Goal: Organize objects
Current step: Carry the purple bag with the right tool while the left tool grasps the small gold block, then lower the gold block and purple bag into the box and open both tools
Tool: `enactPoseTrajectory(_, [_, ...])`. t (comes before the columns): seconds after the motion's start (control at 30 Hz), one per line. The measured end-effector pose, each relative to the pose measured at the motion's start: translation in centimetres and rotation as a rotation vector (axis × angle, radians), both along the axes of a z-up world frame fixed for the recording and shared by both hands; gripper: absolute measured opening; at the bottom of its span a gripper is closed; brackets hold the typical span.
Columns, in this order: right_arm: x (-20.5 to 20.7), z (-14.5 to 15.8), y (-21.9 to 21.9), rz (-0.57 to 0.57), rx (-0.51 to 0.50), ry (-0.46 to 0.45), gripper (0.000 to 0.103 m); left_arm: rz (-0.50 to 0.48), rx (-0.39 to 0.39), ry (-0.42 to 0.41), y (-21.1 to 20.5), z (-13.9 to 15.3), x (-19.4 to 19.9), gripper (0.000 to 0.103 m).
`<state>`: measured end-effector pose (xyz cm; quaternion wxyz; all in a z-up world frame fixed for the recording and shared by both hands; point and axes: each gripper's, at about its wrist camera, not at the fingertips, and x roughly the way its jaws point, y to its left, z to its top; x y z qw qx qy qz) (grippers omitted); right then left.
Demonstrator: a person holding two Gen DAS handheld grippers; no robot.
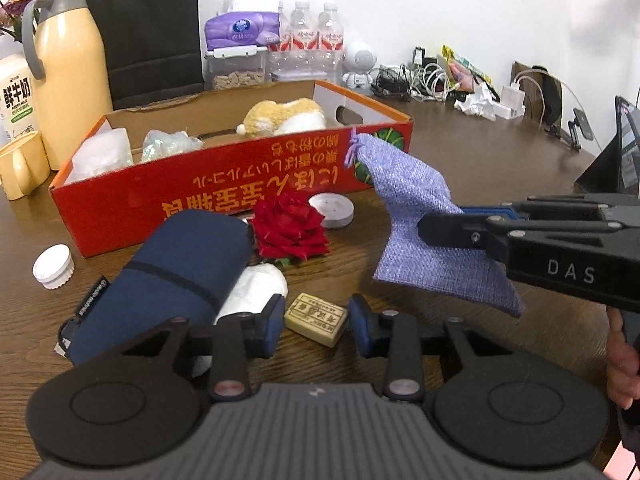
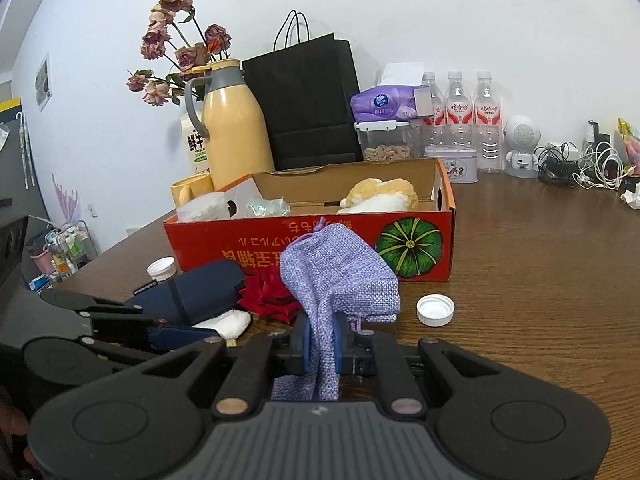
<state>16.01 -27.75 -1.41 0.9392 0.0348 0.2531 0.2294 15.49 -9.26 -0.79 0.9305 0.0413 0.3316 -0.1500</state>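
Observation:
A beige eraser block [image 1: 316, 319] lies on the brown table between the pads of my left gripper [image 1: 316, 322], which touch its two ends. Just left of it are a navy pouch [image 1: 180, 276] and a white wad [image 1: 256, 286]. My right gripper [image 2: 322, 344] is shut on a lilac woven drawstring pouch [image 2: 340, 276] and holds it above the table in front of the red cardboard box [image 2: 424, 272]. In the left wrist view the right gripper [image 1: 440, 224] comes in from the right with the lilac pouch [image 1: 416, 208] hanging from it. A red fabric rose [image 1: 290, 226] lies before the box.
The box [image 1: 224, 184] holds a plush toy [image 1: 284, 118] and clear wrapped items. A white cap [image 1: 54, 266] and a white lid [image 1: 332, 208] lie on the table. A yellow jug [image 1: 68, 80], mug [image 1: 20, 164], black bag [image 2: 308, 108], water bottles [image 2: 458, 116] and cables [image 2: 580, 164] line the back.

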Motion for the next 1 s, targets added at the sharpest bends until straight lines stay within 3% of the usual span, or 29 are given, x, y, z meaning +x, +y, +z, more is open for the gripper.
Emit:
enactPoseTrajectory(0.57, [1.1,3.3,2.8,0.024,-0.041,-0.079,0.010,0.068,-0.078,-0.179,3.1,5.7,0.8,0.036])
enactPoseTrajectory(1.0, [7.4,6.4,7.3,0.030,-0.073,-0.140,0.010,0.142,-0.100,-0.287,5.8,9.1,7.2,0.036])
